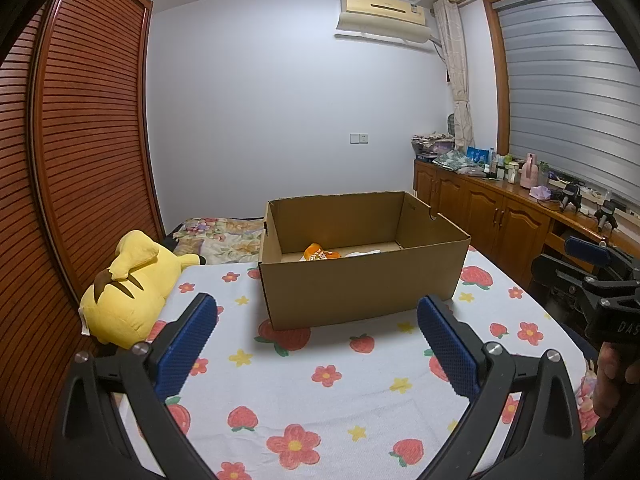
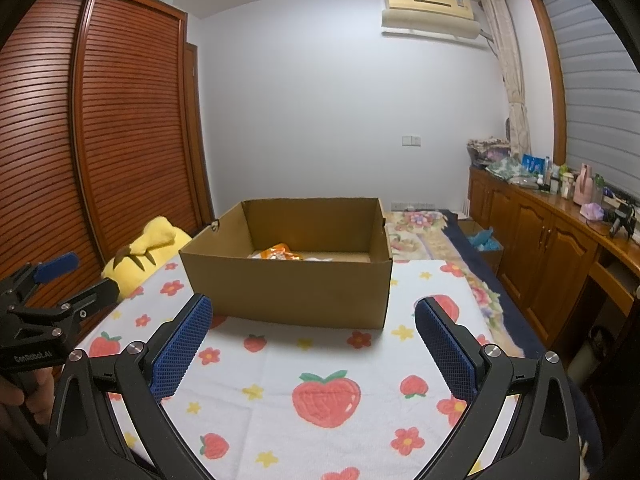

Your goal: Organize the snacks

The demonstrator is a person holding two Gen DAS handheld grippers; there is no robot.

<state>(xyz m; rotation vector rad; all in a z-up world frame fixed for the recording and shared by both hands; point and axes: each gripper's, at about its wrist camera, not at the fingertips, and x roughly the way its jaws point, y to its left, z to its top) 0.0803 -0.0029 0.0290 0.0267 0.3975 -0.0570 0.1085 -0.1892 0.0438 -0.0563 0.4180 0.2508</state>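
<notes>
An open cardboard box (image 1: 360,288) stands on the bed's strawberry-print blanket (image 1: 320,392); it also shows in the right wrist view (image 2: 288,288). Inside lie an orange snack packet (image 1: 320,254) and a white packet (image 1: 362,254), partly hidden by the box wall; the orange packet shows too in the right wrist view (image 2: 280,254). My left gripper (image 1: 318,344) is open and empty, held over the blanket short of the box. My right gripper (image 2: 314,344) is open and empty, also short of the box. Each gripper appears at the edge of the other's view.
A yellow plush toy (image 1: 128,288) lies at the blanket's left edge beside the slatted wardrobe (image 1: 80,160). Wooden cabinets (image 1: 492,216) with a cluttered top run along the right wall. A floral quilt (image 2: 424,236) lies behind the box.
</notes>
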